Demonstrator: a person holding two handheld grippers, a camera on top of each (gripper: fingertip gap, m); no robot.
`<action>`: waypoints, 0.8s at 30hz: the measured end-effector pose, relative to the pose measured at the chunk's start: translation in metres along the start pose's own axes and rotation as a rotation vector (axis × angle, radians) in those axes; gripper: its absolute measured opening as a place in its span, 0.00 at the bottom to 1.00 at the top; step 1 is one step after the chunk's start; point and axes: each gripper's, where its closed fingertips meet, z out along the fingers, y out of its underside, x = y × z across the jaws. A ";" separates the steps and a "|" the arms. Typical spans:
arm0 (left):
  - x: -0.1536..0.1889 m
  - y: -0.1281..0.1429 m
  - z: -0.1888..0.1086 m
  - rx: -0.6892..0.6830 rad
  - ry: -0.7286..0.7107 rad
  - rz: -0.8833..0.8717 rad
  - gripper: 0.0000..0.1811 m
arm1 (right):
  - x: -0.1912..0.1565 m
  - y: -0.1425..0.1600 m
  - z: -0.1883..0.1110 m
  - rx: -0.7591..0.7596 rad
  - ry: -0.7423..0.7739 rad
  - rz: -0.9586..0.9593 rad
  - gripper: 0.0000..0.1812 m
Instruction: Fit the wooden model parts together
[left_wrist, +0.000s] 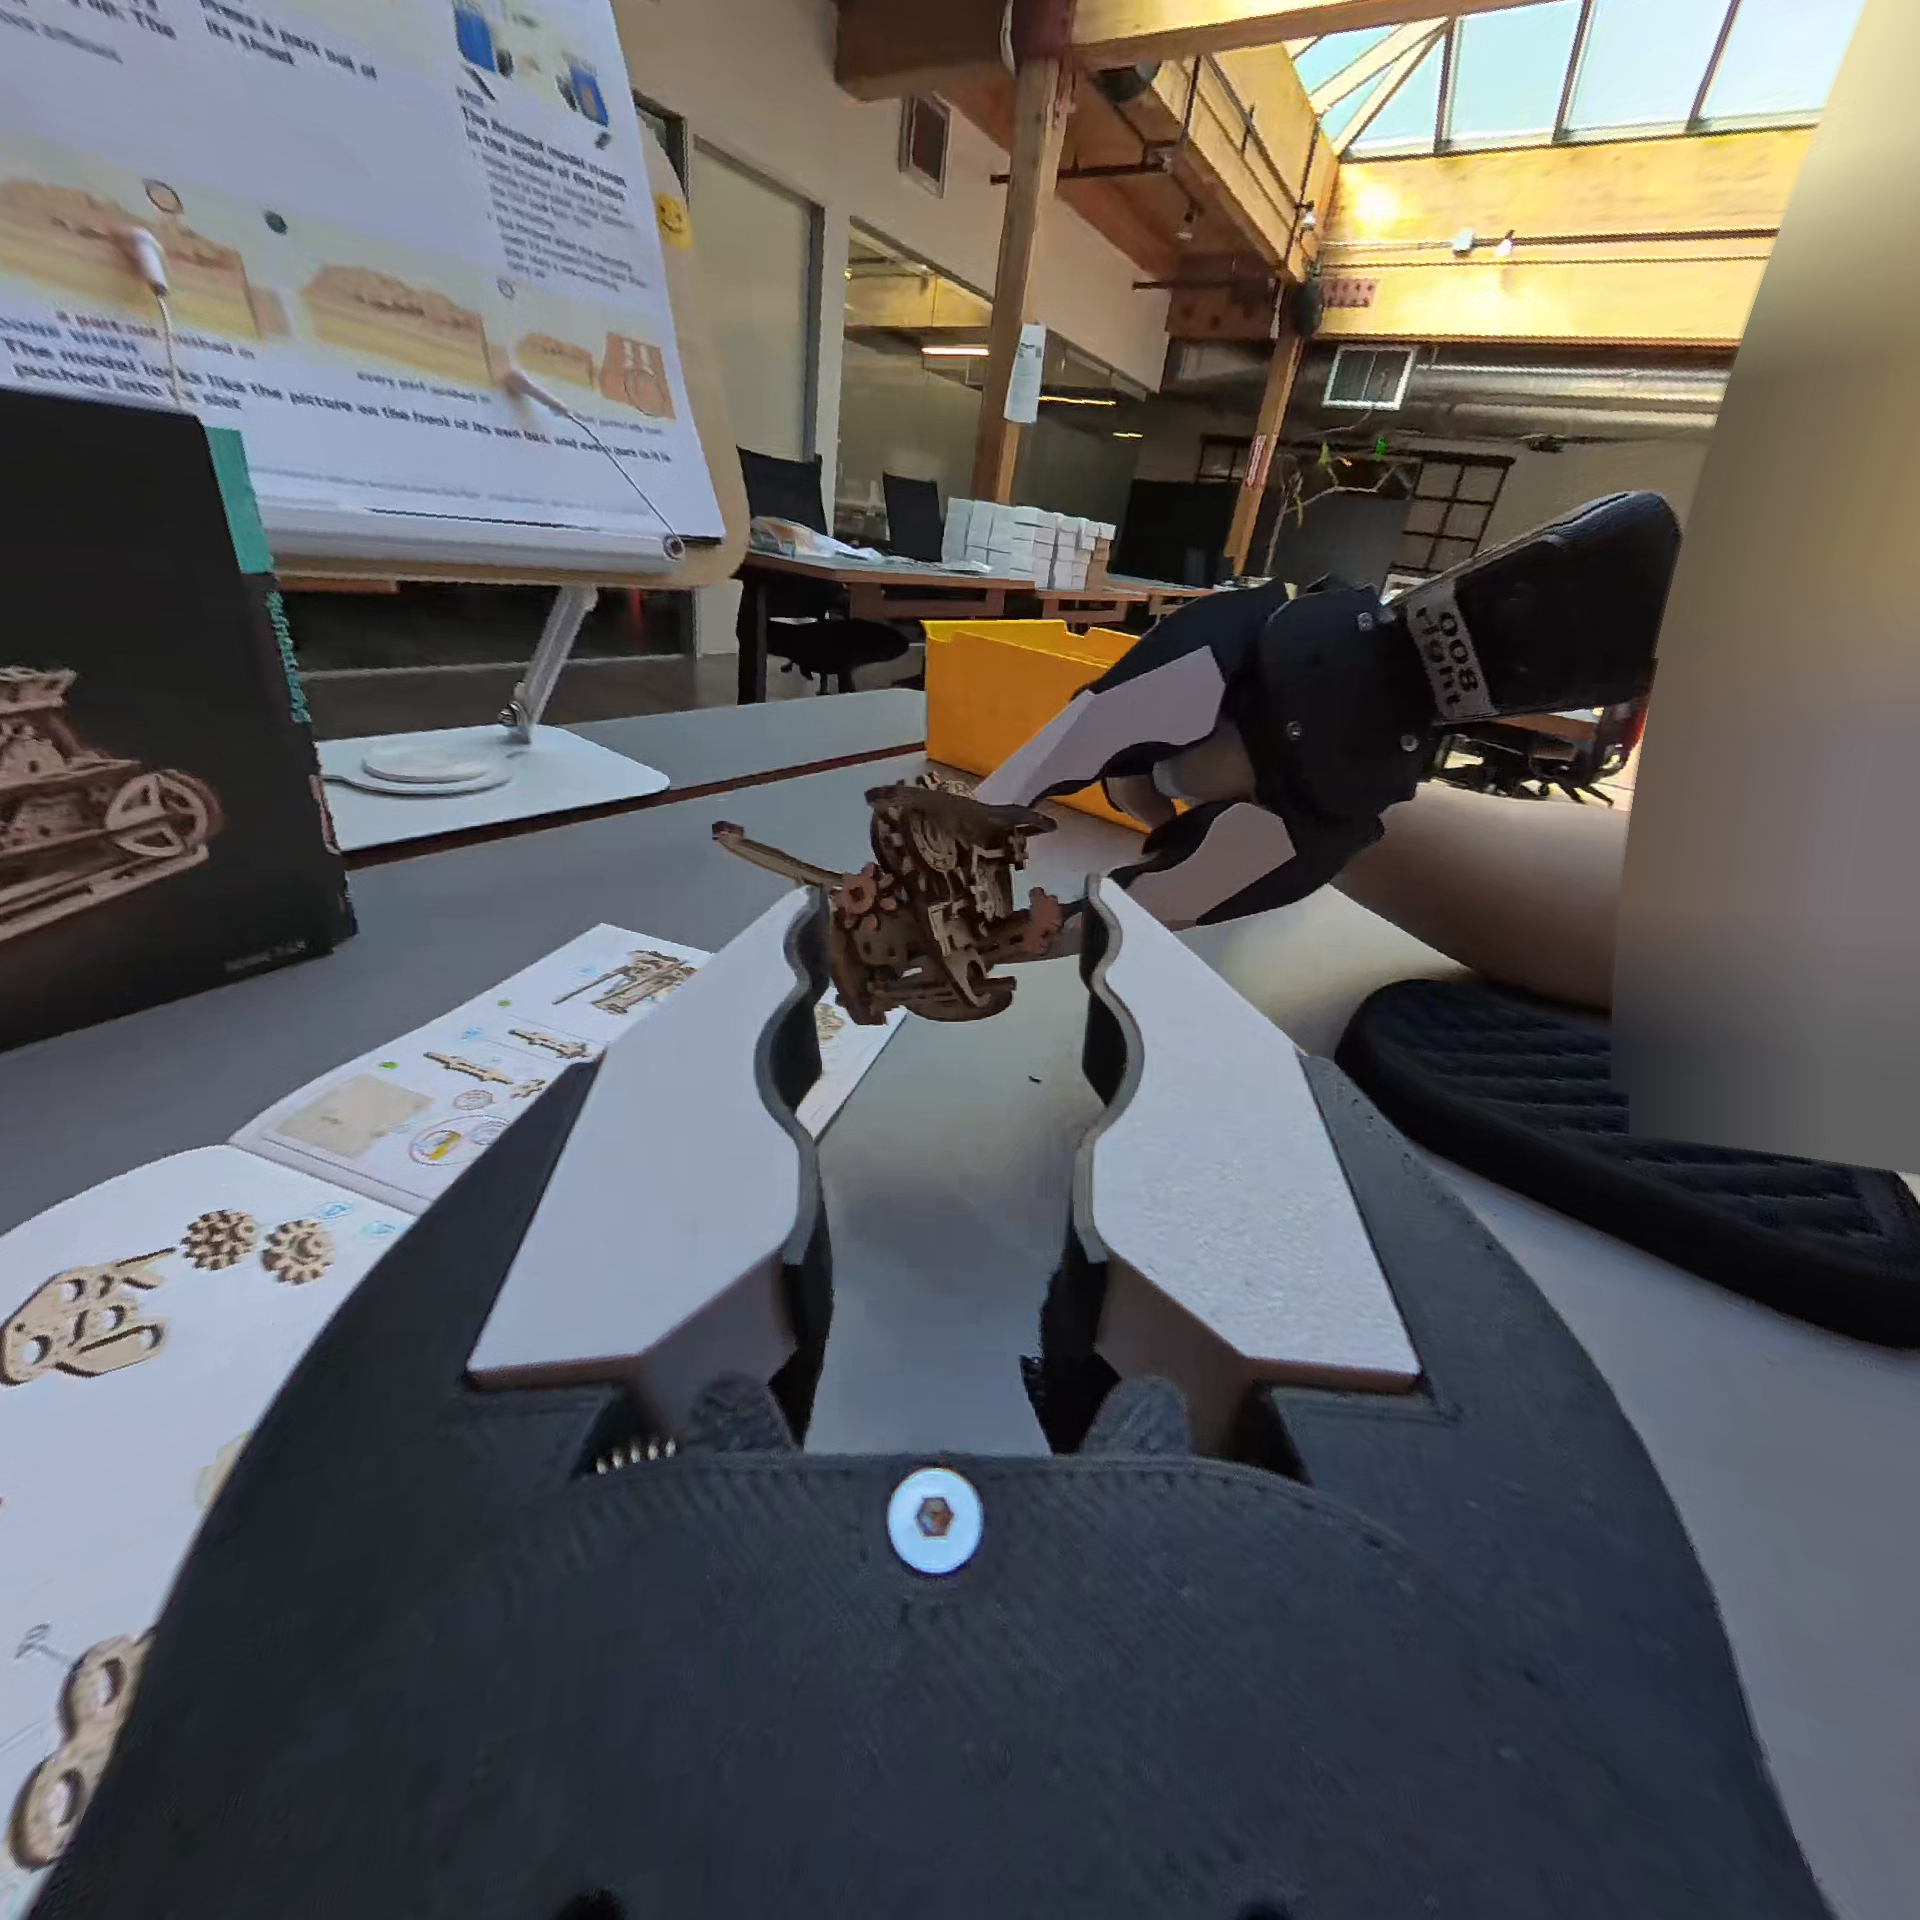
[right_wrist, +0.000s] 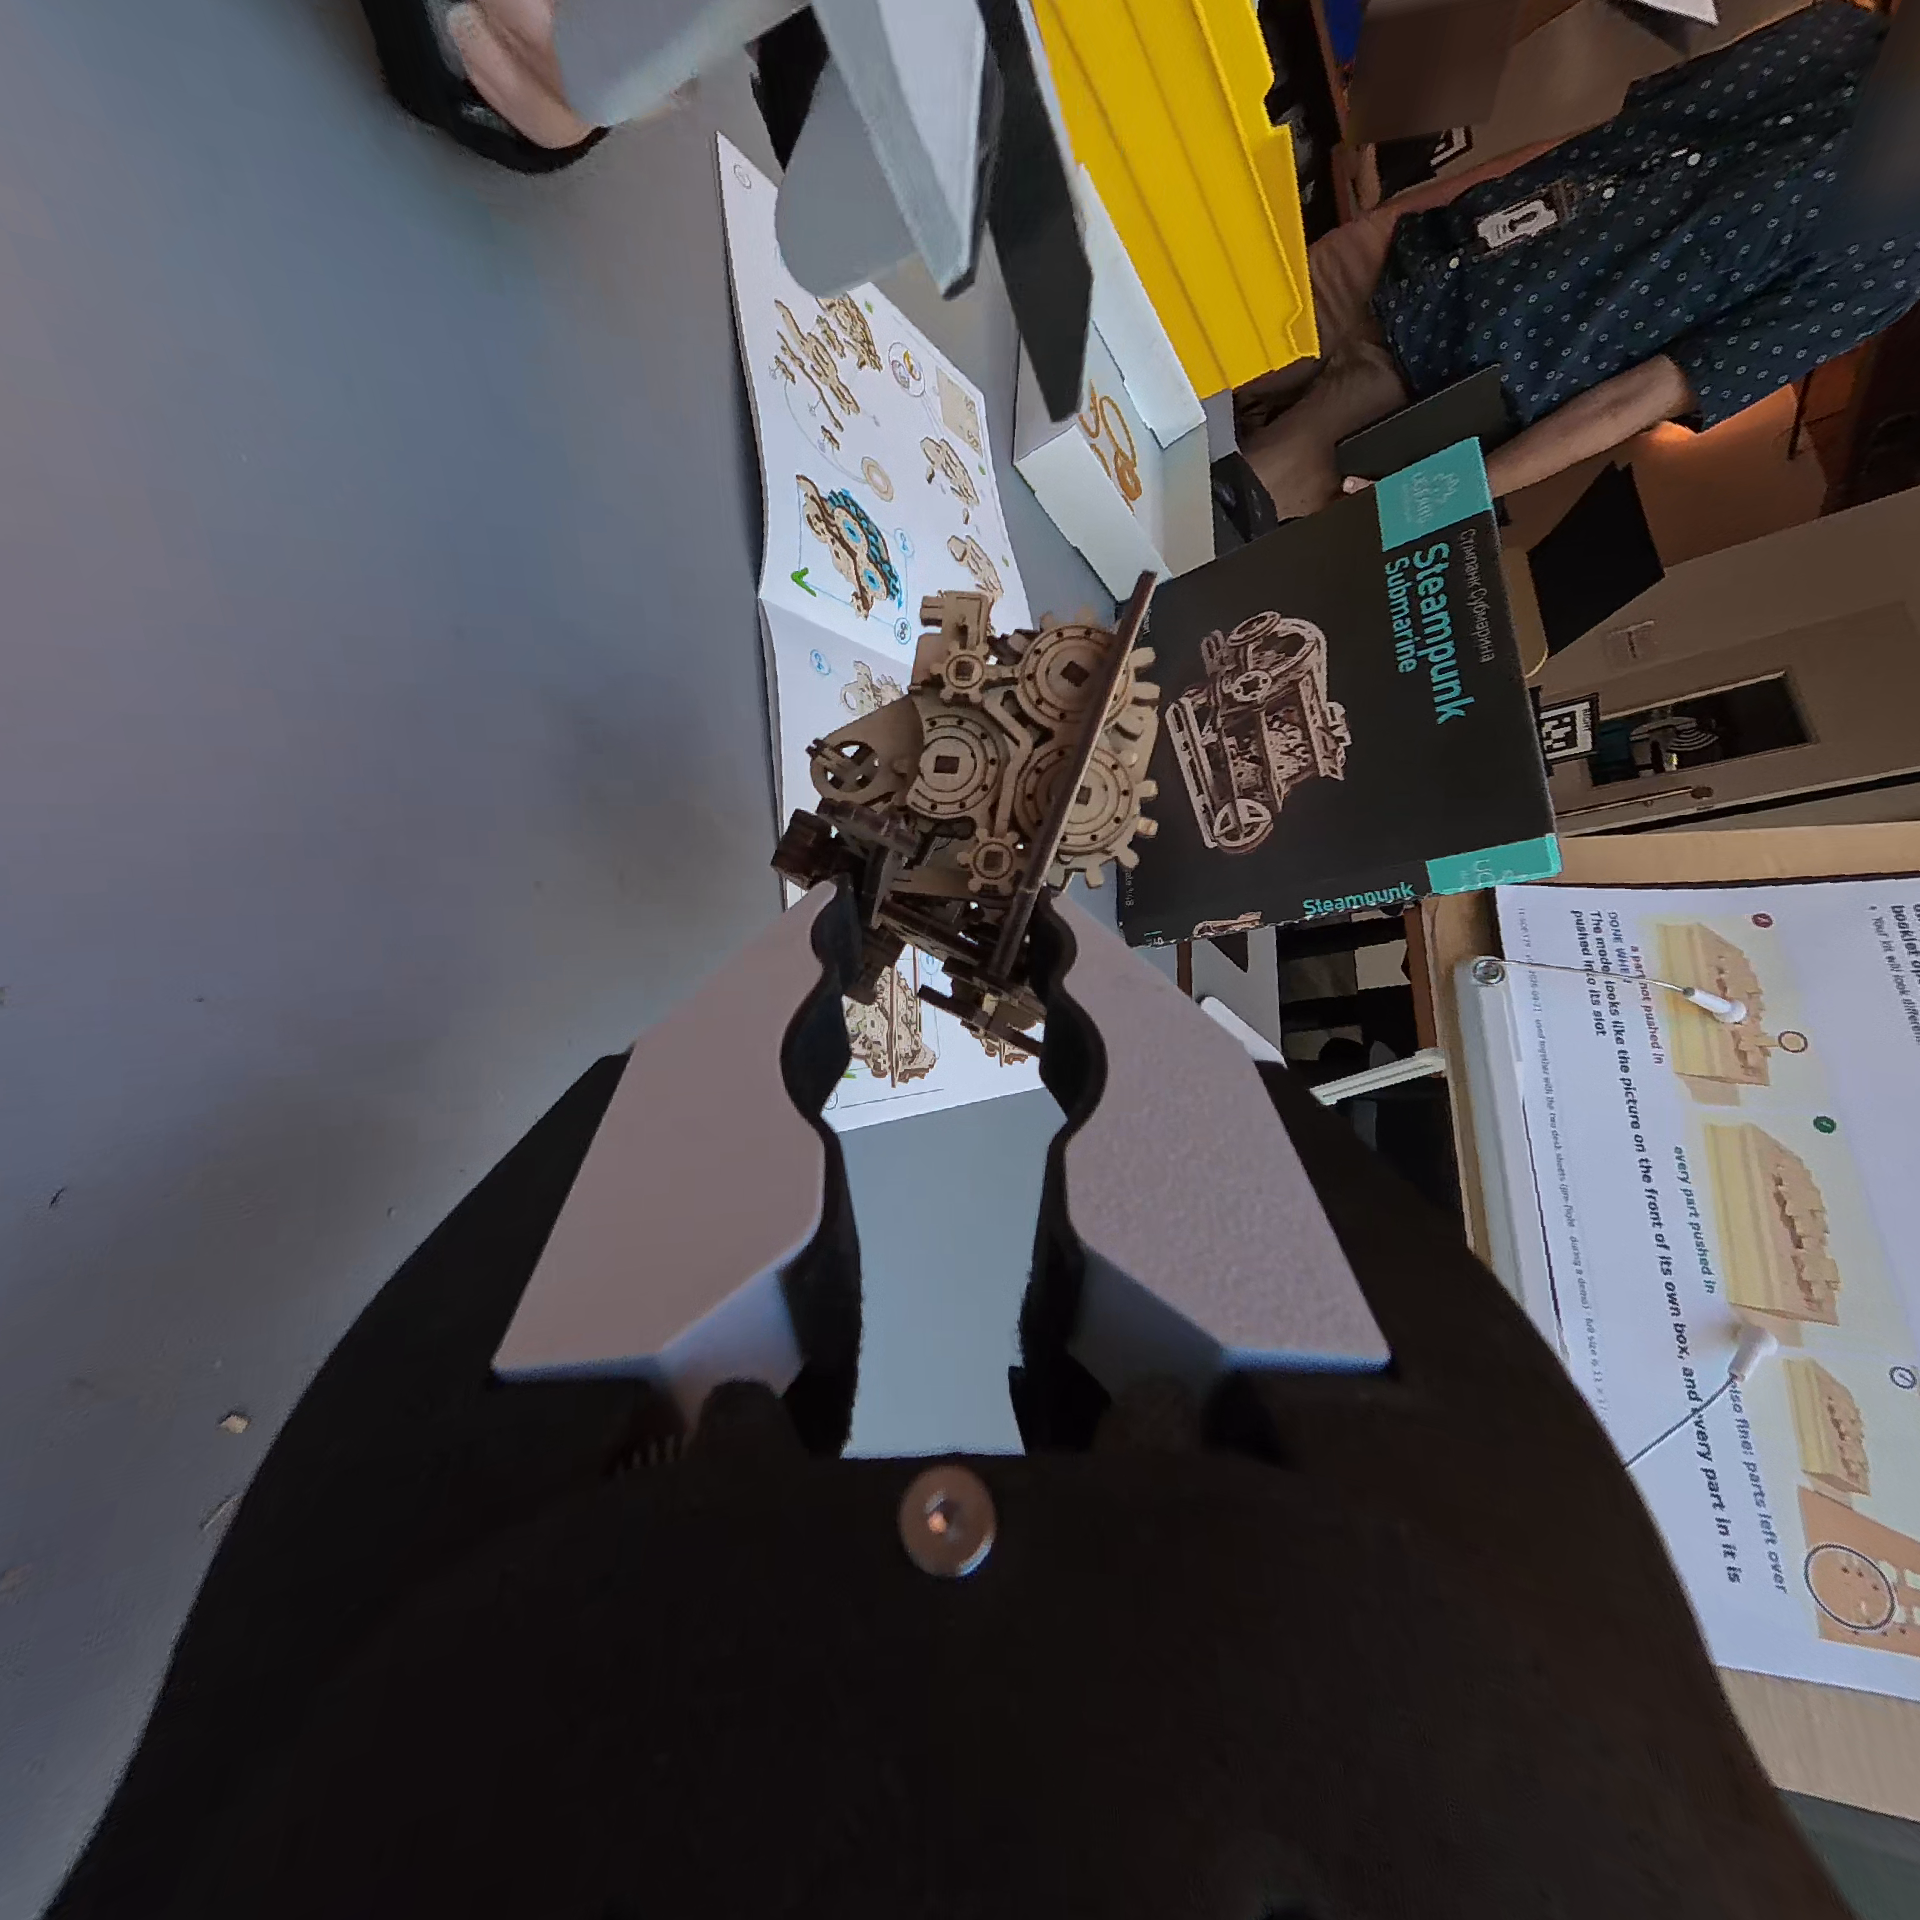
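A part-built wooden model (right_wrist: 987, 758) of pale gears on a dark frame, with a thin dark rod across it, hangs above the grey table (right_wrist: 364, 623). My right gripper (right_wrist: 935, 935) is shut on the model's dark lower frame. In the left wrist view the model (left_wrist: 935, 914) sits just beyond my left gripper (left_wrist: 951, 899), which is open and empty. The right gripper (left_wrist: 1081, 862) comes in there from the right and pinches the model. In the right wrist view the left gripper's fingers (right_wrist: 883, 187) show at the top, apart from the model.
An open instruction booklet (left_wrist: 416, 1101) (right_wrist: 862, 436) lies under the model. A black kit box (left_wrist: 135, 727) (right_wrist: 1340, 707), a sheet on a stand (left_wrist: 364, 260), a yellow bin (left_wrist: 997, 675) and a black padded mat (left_wrist: 1610, 1143) surround it. A person (right_wrist: 1642, 208) stands behind.
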 end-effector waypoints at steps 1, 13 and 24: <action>0.001 0.004 0.003 -0.017 0.011 -0.019 0.25 | 0.000 0.001 0.001 -0.003 0.001 0.001 0.17; 0.006 0.019 0.012 -0.111 0.036 -0.072 0.15 | -0.002 -0.016 0.003 0.039 0.051 -0.027 0.18; -0.003 0.032 0.013 -0.198 0.024 -0.229 0.13 | -0.011 -0.010 0.009 0.002 0.035 -0.046 0.18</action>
